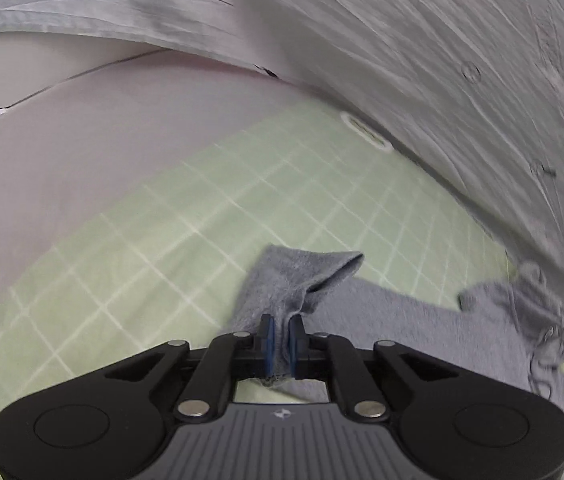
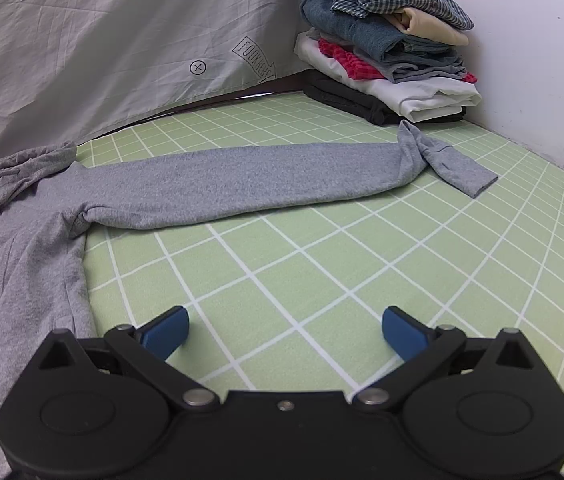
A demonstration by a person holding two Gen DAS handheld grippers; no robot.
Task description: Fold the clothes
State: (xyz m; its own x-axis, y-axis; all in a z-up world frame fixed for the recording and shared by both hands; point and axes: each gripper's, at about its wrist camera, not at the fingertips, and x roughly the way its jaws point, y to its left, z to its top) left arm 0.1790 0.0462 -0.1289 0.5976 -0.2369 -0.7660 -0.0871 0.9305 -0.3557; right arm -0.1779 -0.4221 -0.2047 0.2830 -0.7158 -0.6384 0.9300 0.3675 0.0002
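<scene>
A grey zip-up hoodie (image 2: 22, 264) lies flat on the green checked bedsheet (image 2: 322, 272). In the right wrist view one sleeve (image 2: 242, 176) stretches out to the right, its cuff (image 2: 458, 172) folded back. My right gripper (image 2: 285, 334) hovers open over bare sheet, nothing between its blue pads. In the left wrist view my left gripper (image 1: 281, 346) is shut on the grey cuff of the other sleeve (image 1: 306, 280), which stands up out of the jaws. The hood (image 1: 522, 308) lies bunched at the right.
A grey printed quilt (image 2: 102, 40) is heaped along the far side of the bed. A stack of folded clothes (image 2: 386, 44) sits in the far right corner against the white wall (image 2: 542, 60). A plain pale sheet (image 1: 82, 152) lies beyond the green one.
</scene>
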